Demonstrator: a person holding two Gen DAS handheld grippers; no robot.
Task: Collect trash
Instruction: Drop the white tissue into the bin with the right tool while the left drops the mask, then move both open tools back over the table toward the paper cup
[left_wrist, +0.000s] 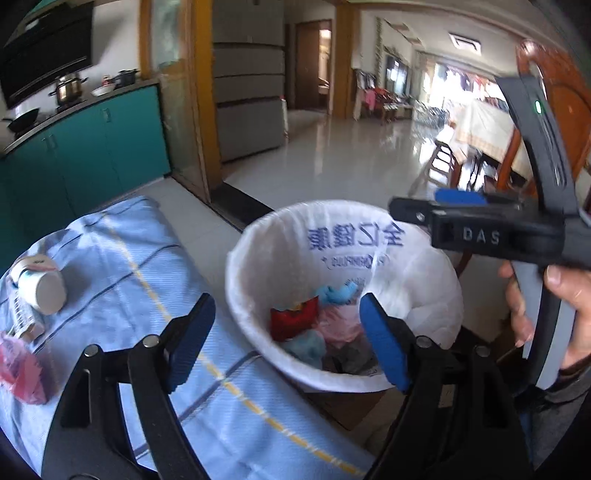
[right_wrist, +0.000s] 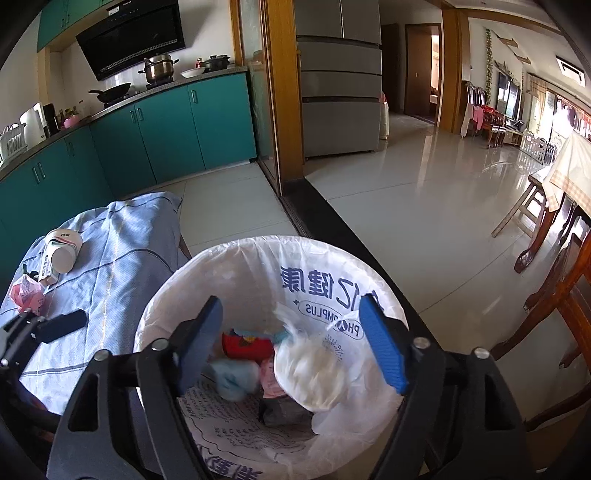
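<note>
A pale blue cloth (left_wrist: 122, 258) crossed by thin yellow and dark blue lines is seen beside a bin lined with a white bag (right_wrist: 258, 280) printed in blue characters. Inside, a red wrapper (right_wrist: 245, 345), light blue scraps (right_wrist: 231, 376) and a pink piece (right_wrist: 269, 380) are shown. On the cloth, a white cup (left_wrist: 42, 284) and a pink packet (right_wrist: 26, 293) are seen. Both grippers' black jaws are faced with blue pads (right_wrist: 382, 350).

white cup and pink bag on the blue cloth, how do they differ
The white cup is rigid, smooth and lies tipped on its side; the pink bag is soft, crumpled and sits in a heap. The cup lies farther away, the bag nearer. Both rest on the blue cloth, outside the bin.
</note>
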